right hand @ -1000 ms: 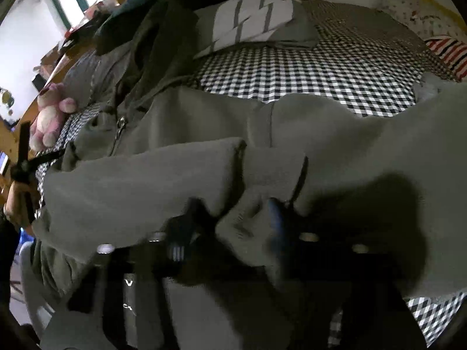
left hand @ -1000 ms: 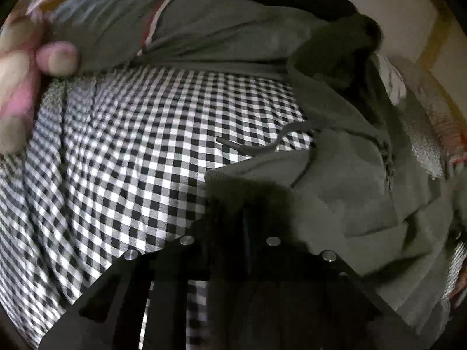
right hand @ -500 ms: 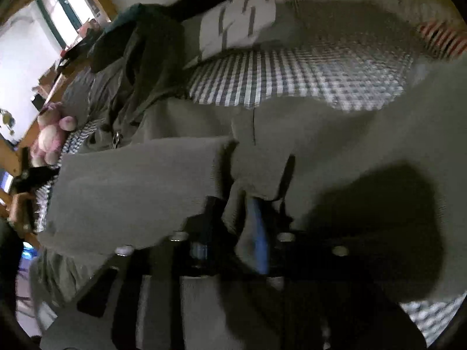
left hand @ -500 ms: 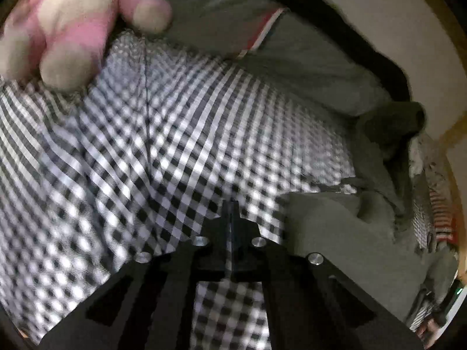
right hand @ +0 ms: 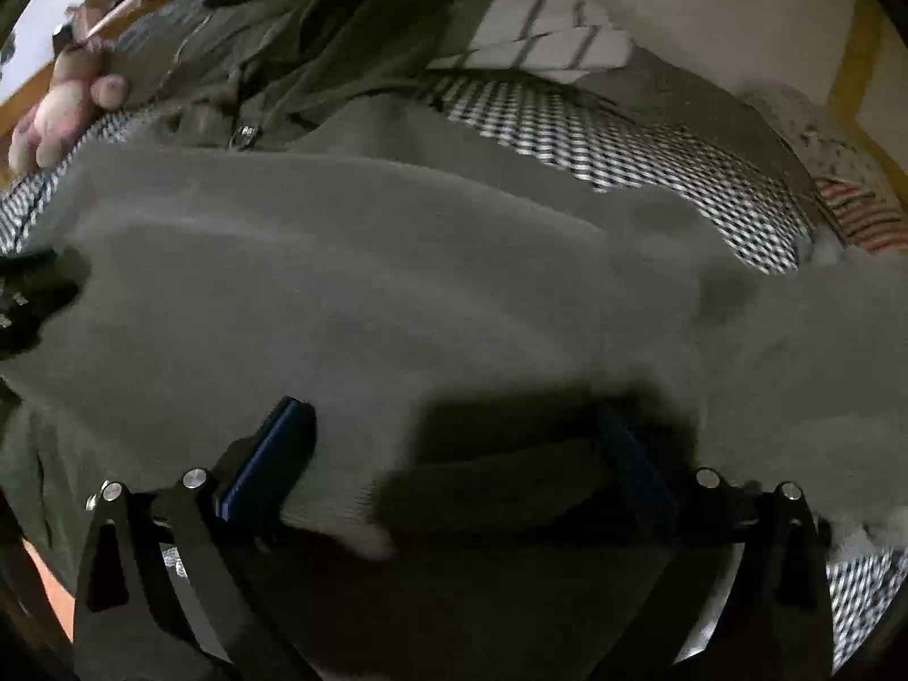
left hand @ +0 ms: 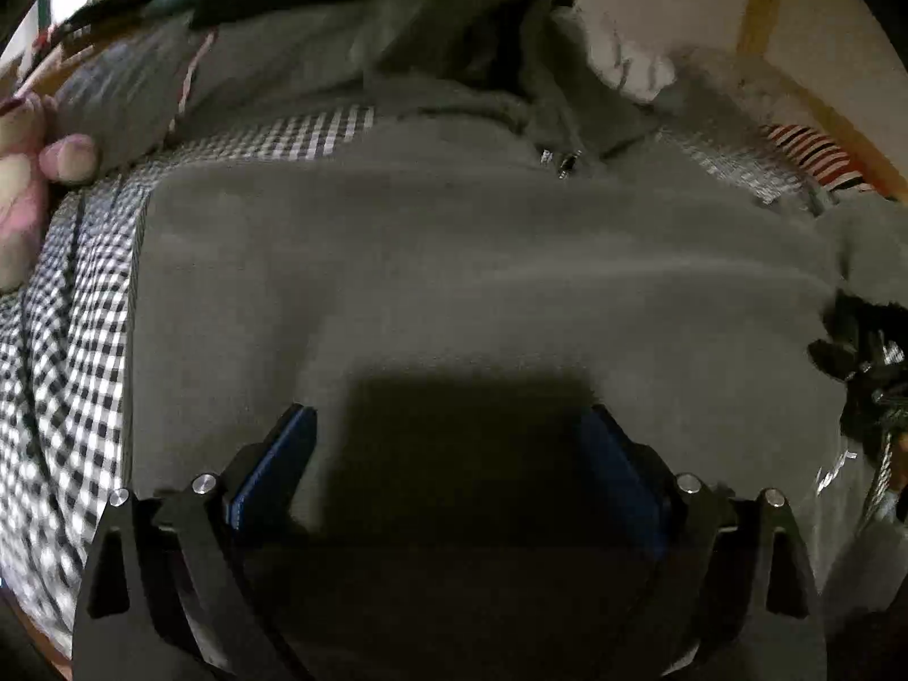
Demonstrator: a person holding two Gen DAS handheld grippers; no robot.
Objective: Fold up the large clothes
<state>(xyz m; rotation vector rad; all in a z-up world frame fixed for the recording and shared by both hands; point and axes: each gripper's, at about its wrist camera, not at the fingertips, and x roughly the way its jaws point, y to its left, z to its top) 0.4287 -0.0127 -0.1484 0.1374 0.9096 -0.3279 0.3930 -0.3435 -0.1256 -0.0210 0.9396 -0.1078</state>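
Here, line by line:
Hoodie: an olive-grey zip hoodie [left hand: 482, 261] lies spread across the bed, filling the middle of both views; its hood [left hand: 488, 28] bunches up at 12 o'clock and the metal zip pull [left hand: 564, 162] sits just under the hood, at about 1 o'clock in the left view.
Fabric: soft and thick, with low creases running side to side; a ribbed hem edge [right hand: 352, 505] shows at 6 o'clock in the right view.
Bed: a black-and-white checked sheet [left hand: 62, 352] shows at 9 o'clock beside the hoodie.
Room: a pink soft toy [left hand: 22, 193] at 10 o'clock, a striped pillow [right hand: 545, 40] at 12 o'clock in the right view, a pale wall behind.
Left gripper [left hand: 448, 454]: jaws spread wide, holding nothing, over the hoodie's flat body.
Right gripper [right hand: 454, 448]: jaws likewise wide apart, with the hem lying between them, not pinched.
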